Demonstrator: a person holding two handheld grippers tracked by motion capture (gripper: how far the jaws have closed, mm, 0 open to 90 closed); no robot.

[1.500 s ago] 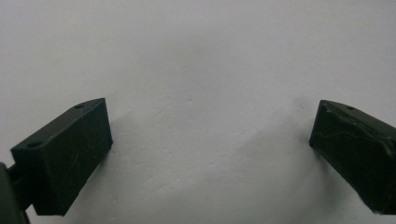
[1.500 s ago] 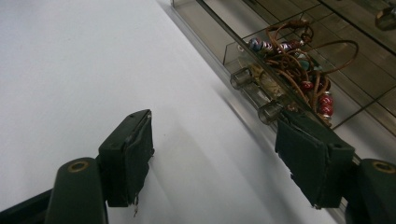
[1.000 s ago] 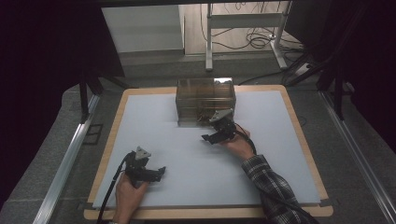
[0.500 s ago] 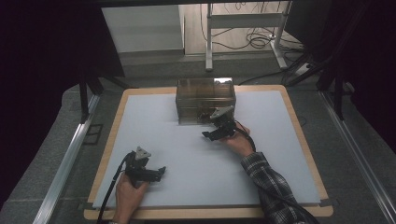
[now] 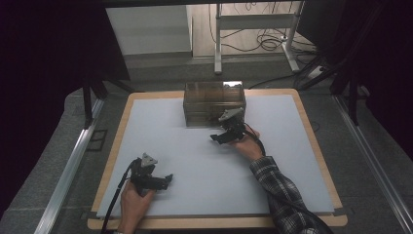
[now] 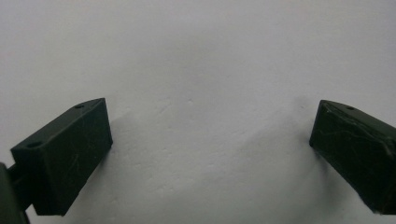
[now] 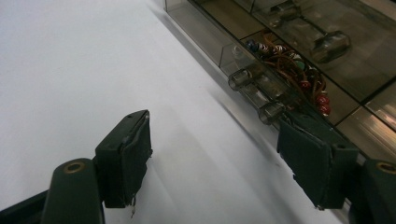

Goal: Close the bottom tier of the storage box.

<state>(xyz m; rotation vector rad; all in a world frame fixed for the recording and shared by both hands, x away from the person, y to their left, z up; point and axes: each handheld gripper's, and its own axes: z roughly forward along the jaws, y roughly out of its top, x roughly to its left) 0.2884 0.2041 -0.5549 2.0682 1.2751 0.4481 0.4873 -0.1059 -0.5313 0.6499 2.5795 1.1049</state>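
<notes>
Nearest the person, the left claw (image 5: 168,178) rests low on the pale tabletop (image 5: 195,161) at its near left, held in the left hand (image 5: 134,202); in the left gripper view its jaws stand wide apart over bare white surface with nothing between them, and it sits where it sat in the earlier frames. Farther in, toward the middle right, the right hand (image 5: 246,144) in a plaid sleeve (image 5: 277,190) holds the right claw (image 5: 215,138) just in front of the clear plastic drawer box (image 5: 214,100), which stands at the far middle of the tabletop. Compared with a second ago, this claw has crept only a little nearer the box front. In the right gripper view its jaws are well apart and grip nothing; one black pad (image 7: 314,163) lies close beside the round clear knobs (image 7: 257,95) of a drawer, behind which coloured beads on cords (image 7: 299,70) show through the wall, though contact cannot be told.
</notes>
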